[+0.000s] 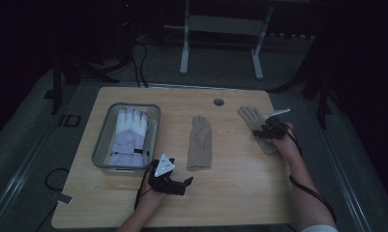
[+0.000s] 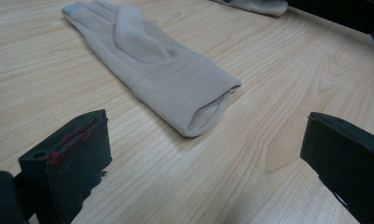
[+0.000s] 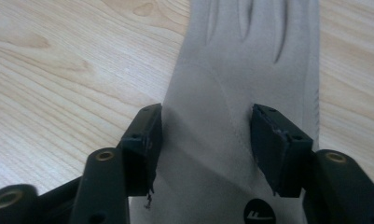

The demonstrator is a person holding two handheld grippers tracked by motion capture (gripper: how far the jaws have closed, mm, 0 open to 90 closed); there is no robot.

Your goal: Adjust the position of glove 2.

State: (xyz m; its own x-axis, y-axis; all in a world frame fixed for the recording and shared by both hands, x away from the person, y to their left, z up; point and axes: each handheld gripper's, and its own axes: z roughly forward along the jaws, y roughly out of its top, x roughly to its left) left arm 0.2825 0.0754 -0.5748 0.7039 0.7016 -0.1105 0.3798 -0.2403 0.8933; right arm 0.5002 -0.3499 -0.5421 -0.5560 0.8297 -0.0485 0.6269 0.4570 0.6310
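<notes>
Beige glove (image 3: 250, 70) sits between right gripper (image 3: 205, 140) jaws, apart; fingertips cut off.

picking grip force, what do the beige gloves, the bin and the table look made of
Beige gloves: soft matte fabric, maybe fleece or faux suede; fine nap, stitched seams, no shine. Bin: looks like translucent grey plastic; the white glove shows faintly through its wall. Table: light wood or wood-look laminate; printed-looking grain, smooth.

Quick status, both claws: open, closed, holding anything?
Left claw: open, empty, above bare table near the middle beige glove.
Right claw: open, jaws either side of the right beige glove, not gripping yet.
</notes>
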